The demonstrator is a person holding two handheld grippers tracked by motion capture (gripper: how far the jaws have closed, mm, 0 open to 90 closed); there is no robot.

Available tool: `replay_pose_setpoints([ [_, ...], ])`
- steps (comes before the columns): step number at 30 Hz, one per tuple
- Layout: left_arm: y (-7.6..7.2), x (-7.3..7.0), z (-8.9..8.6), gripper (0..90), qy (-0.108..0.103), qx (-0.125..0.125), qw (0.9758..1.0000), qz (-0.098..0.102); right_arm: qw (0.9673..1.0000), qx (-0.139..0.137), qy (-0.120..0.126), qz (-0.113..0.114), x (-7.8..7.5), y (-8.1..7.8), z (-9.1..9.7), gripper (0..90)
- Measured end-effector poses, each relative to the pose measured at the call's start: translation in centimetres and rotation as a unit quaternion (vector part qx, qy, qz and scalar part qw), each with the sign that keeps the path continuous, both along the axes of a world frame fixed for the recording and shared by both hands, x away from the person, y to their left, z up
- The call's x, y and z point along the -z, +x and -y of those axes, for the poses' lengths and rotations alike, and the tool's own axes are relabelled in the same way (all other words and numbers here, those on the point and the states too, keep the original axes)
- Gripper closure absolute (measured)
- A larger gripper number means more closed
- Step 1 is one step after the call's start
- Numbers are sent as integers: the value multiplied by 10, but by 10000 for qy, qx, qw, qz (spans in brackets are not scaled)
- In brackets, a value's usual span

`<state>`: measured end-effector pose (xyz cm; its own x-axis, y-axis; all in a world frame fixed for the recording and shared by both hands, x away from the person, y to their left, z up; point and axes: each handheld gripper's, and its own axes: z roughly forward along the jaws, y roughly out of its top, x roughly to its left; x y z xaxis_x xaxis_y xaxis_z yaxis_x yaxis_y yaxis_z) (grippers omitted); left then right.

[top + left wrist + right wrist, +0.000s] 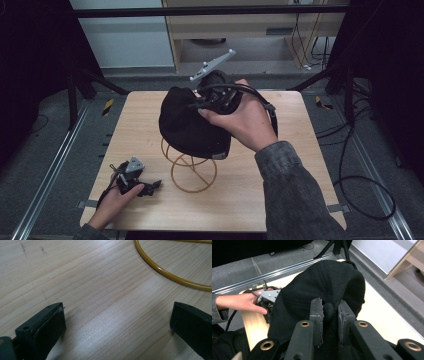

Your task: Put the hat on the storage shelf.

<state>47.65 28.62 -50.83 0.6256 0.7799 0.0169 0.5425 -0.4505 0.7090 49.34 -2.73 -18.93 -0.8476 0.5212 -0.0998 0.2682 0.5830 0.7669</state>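
Our right gripper [330,315] pinches the black cap [187,122] atop the yellow wire stand [192,172]; at seven o'clock, our left gripper [150,187] rests spread on the table [280,175].

A pale wooden table [280,165] stands on grey carpet [45,145]. Black cables [362,192] loop on the floor to its right, and metal rails [50,170] run alongside.

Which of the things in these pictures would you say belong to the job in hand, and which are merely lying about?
In the job:
- black knitted hat, pinched in the right gripper
- yellow wire stand, under the hat
- left gripper, open, low over the wooden table

Lying about:
- black cables on the grey floor
- yellow-and-black tape marks on the floor
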Motion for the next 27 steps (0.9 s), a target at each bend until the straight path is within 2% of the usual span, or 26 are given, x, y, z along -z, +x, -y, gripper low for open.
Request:
replay_pose_setpoints([
  [10, 0, 0, 0, 0, -1, -1, 10000, 9, 9998, -96, -153, -80, 10, 4, -22, 777],
  [27, 0, 0, 0, 0, -1, 4, 10000, 8, 9990, -105, -253, -363, 30, 15, -32, 771],
])
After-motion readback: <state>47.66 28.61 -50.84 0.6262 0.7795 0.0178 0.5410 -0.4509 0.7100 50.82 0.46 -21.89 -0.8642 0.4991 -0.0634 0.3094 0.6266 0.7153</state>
